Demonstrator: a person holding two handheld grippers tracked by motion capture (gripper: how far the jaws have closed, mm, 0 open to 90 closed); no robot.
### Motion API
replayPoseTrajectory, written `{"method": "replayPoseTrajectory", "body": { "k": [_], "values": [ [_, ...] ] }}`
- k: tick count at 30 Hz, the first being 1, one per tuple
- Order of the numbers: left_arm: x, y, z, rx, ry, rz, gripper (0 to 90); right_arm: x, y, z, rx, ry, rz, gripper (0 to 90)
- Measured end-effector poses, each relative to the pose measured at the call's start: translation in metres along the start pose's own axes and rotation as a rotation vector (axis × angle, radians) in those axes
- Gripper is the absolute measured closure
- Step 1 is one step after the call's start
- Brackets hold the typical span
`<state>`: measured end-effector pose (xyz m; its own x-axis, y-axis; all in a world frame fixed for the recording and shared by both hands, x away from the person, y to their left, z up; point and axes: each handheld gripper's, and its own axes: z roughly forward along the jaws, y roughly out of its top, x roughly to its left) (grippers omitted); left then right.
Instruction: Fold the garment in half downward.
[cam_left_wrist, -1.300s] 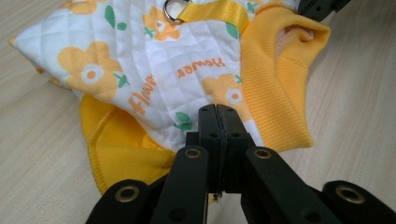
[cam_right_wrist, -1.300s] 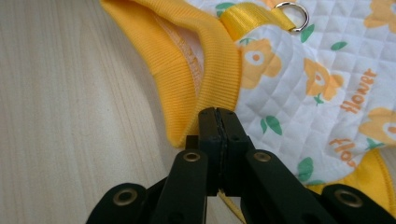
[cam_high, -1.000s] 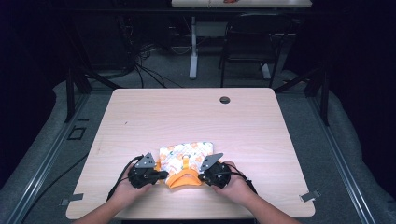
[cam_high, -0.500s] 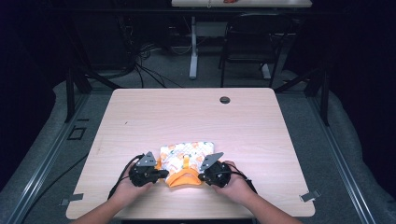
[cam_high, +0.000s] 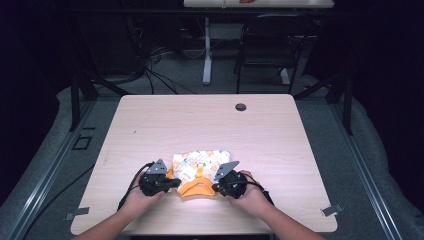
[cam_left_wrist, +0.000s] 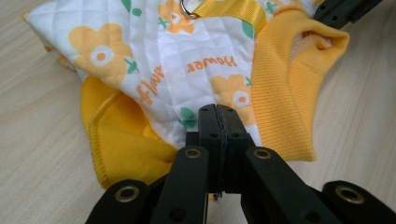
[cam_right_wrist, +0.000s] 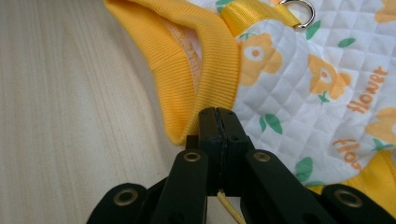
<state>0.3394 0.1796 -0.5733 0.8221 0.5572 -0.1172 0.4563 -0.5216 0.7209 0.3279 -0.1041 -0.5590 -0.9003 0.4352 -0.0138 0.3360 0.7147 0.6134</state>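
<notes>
A small quilted white garment (cam_high: 200, 162) printed with orange flowers, trimmed in yellow ribbing, lies on the wooden table (cam_high: 200, 125) near its front edge. My left gripper (cam_high: 175, 183) is at the garment's left side, its jaws pressed together on the edge of the white fabric (cam_left_wrist: 187, 70). My right gripper (cam_high: 216, 188) is at the right side, closed on the edge beside the yellow ribbed collar (cam_right_wrist: 210, 60). A yellow strap with a metal ring (cam_right_wrist: 299, 7) runs down the garment's middle. In the left gripper view the right gripper (cam_left_wrist: 345, 9) shows at the top right.
A round dark grommet (cam_high: 241, 107) sits near the table's far edge. Behind the table are a chair (cam_high: 280, 45), a table leg and loose cables on the floor. Bare wood lies to the left, right and back of the garment.
</notes>
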Motion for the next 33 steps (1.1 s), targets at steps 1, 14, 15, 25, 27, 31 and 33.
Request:
{"method": "replayPoseTrajectory", "body": {
  "k": [1, 14, 15, 25, 27, 31, 33],
  "values": [
    [0.001, 0.000, 0.000, -0.001, 0.001, 0.001, 89.8, -0.001, 0.000, 0.000, -0.001, -0.003, 0.002, 89.7],
    [0.016, 0.011, 0.009, -0.010, 0.045, -0.028, 89.8, -0.015, 0.009, 0.007, -0.002, -0.039, 0.031, 89.6],
    [0.018, 0.012, 0.010, -0.015, 0.046, -0.033, 89.8, -0.018, 0.010, 0.007, 0.000, -0.040, 0.032, 89.6],
    [0.036, 0.023, 0.019, -0.024, 0.073, -0.057, 89.7, -0.035, 0.019, 0.014, 0.009, -0.061, 0.056, 89.6],
    [0.040, 0.026, 0.021, -0.024, 0.084, -0.058, 89.7, -0.039, 0.021, 0.016, 0.009, -0.063, 0.060, 89.5],
    [0.047, 0.027, 0.025, -0.044, 0.094, -0.086, 89.8, -0.046, 0.023, 0.019, 0.002, -0.077, 0.080, 89.5],
    [0.050, 0.029, 0.026, -0.044, 0.103, -0.086, 89.8, -0.050, 0.024, 0.020, -0.001, -0.078, 0.085, 89.5]
  ]
}}
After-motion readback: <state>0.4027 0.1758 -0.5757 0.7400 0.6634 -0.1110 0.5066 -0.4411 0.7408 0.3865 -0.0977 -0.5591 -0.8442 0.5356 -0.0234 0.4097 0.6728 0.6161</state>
